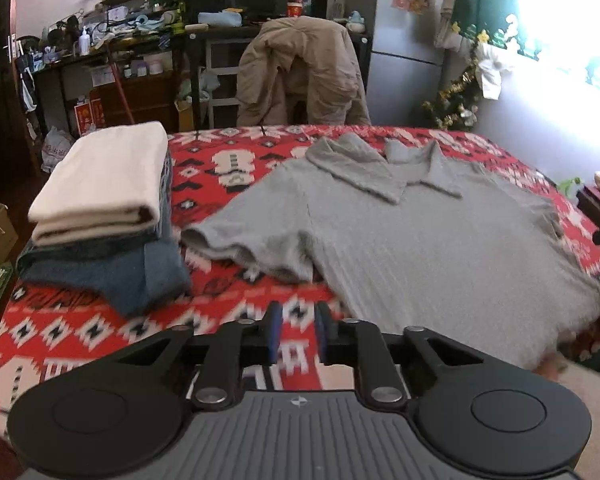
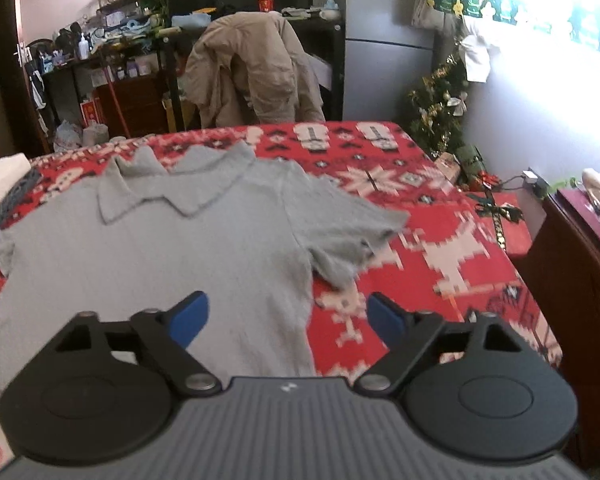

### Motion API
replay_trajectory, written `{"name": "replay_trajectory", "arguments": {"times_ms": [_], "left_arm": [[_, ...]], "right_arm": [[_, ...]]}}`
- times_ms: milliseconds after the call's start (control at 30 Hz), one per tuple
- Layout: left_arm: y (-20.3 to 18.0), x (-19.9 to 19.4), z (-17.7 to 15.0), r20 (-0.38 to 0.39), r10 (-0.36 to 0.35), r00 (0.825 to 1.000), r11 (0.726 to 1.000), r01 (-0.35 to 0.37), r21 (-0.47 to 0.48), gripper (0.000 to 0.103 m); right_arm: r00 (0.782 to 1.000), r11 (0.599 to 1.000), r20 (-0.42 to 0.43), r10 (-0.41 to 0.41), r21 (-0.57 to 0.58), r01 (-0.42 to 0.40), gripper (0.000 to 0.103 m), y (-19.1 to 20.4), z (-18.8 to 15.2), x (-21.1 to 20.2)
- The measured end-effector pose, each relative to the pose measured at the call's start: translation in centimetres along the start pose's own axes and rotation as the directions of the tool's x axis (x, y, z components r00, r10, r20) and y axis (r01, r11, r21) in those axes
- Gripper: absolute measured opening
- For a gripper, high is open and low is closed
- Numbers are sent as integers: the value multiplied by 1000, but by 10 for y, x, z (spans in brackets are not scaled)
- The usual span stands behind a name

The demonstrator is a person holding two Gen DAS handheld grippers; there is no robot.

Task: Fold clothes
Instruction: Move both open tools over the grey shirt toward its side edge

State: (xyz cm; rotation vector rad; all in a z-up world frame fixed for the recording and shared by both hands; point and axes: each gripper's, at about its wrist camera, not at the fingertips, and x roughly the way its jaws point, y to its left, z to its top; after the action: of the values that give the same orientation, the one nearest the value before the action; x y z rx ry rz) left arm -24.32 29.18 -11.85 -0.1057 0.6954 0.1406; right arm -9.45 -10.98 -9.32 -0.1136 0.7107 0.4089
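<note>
Both tongs look alike: the left tongs (image 1: 298, 332) and right tongs (image 2: 288, 320) each have a ribbed grey body with a small white mark, two round black discs, black link arms on silver pivot screws, and blue pads (image 2: 190, 318) on the fingers.

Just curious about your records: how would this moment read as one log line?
grey ribbed collared shirt spread flat, unfolded | left hand-held gripper nearly closed, empty | right hand-held gripper open, empty
</note>
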Motion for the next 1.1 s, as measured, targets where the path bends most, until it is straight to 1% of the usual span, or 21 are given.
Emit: {"name": "replay_trajectory", "arguments": {"times_ms": [67, 100, 167, 267, 467, 733, 833, 933, 1000, 1100], "left_arm": [[1, -3, -9, -17, 9, 1000, 1000, -9, -10, 16], [2, -5, -15, -20, 31, 999, 999, -31, -15, 16], [5, -6, -30, -33, 65, 997, 997, -66, -38, 16], [7, -3, -45, -71, 95, 993, 993, -100, -68, 16], [3, -4, -54, -43, 150, 988, 986, -153, -70, 17], [2, -2, -50, -37, 160, 986, 982, -163, -98, 17], [3, -1, -48, -41, 141, 989, 985, -144, -94, 17], [4, 0, -47, -47, 117, 992, 989, -121, -86, 17], [5, 0, -45, -51, 101, 994, 991, -105, -81, 17], [6, 1, -42, -57, 79, 995, 993, -84, -78, 17]], "right_arm": [[1000, 1000, -16, 0, 2, 0, 72, -7, -11, 3], [1000, 1000, -24, 0, 2, 0, 70, -10, -17, 5], [999, 1000, -40, 0, 4, 1, 69, -17, -28, 8], [998, 1000, -58, 4, 21, -3, 66, -26, -42, 13], [998, 998, -63, 22, 53, -19, 66, -36, -51, 23], [999, 998, -48, 22, 62, -19, 66, -44, -47, 27], [999, 998, -44, 8, 70, -5, 67, -46, -43, 27], [1000, 997, -14, -8, 75, 9, 67, -46, -35, 21], [999, 997, 24, -26, 74, 24, 68, -46, -28, 12], [998, 994, 60, -37, 108, 30, 70, -47, -19, 1]]}}
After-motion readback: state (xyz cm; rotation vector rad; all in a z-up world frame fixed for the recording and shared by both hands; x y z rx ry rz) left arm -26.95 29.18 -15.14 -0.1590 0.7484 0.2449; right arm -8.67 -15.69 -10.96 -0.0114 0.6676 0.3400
